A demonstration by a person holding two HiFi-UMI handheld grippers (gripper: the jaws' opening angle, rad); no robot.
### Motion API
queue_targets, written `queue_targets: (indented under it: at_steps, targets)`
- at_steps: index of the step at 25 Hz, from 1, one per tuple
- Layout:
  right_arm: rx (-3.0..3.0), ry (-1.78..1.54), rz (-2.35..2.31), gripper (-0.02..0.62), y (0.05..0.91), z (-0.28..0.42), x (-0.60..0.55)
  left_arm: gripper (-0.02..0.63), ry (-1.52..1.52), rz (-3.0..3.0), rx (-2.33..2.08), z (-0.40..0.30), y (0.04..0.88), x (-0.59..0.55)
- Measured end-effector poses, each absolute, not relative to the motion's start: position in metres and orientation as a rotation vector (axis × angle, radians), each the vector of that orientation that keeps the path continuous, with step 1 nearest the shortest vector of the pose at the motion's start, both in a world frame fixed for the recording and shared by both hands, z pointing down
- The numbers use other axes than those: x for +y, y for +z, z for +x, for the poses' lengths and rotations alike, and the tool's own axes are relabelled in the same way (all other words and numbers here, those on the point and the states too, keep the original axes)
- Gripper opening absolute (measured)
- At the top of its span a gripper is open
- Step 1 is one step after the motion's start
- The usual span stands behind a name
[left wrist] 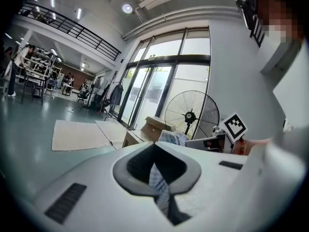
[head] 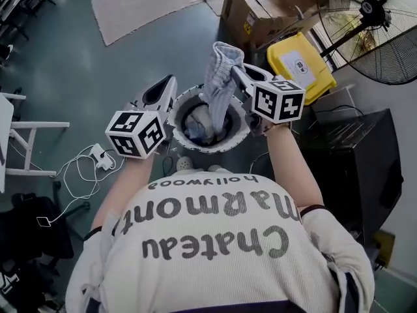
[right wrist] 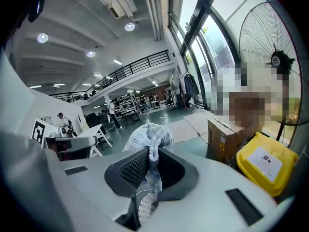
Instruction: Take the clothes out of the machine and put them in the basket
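A white round tub stands on the floor in front of me with blue and grey clothes in it. My right gripper is shut on the bunched top of a light blue-grey striped garment, which hangs down into the tub. The right gripper view shows the garment pinched between the dark pads of the right gripper. Just left of the tub's rim, my left gripper has its tips together and holds nothing. In the left gripper view, striped cloth shows through the gap behind the left gripper's tips.
A cardboard box and a yellow bin stand beyond the tub, with a large floor fan at the far right. A black unit is on the right. A power strip with white cable and a white frame lie left.
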State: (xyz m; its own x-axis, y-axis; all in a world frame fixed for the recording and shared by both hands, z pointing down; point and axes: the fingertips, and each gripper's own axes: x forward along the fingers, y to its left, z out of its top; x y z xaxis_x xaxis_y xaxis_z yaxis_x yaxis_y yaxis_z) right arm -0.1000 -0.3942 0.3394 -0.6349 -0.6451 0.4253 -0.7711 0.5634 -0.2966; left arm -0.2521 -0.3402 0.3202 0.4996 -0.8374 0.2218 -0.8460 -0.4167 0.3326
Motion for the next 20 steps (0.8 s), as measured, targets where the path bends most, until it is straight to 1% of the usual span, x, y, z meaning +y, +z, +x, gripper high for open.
queue_targets:
  at_steps: [12,20]
  targets:
    - [-2.329,0.886,1.263,0.061,0.428,-0.107,-0.375,0.009,0.12,2.361,-1.225,-0.263,0.362,-0.35]
    - [-2.217,1.035,1.279,0.061,0.491,-0.102,-0.358,0.009,0.163,2.278,-1.139,-0.26,0.419,-0.353]
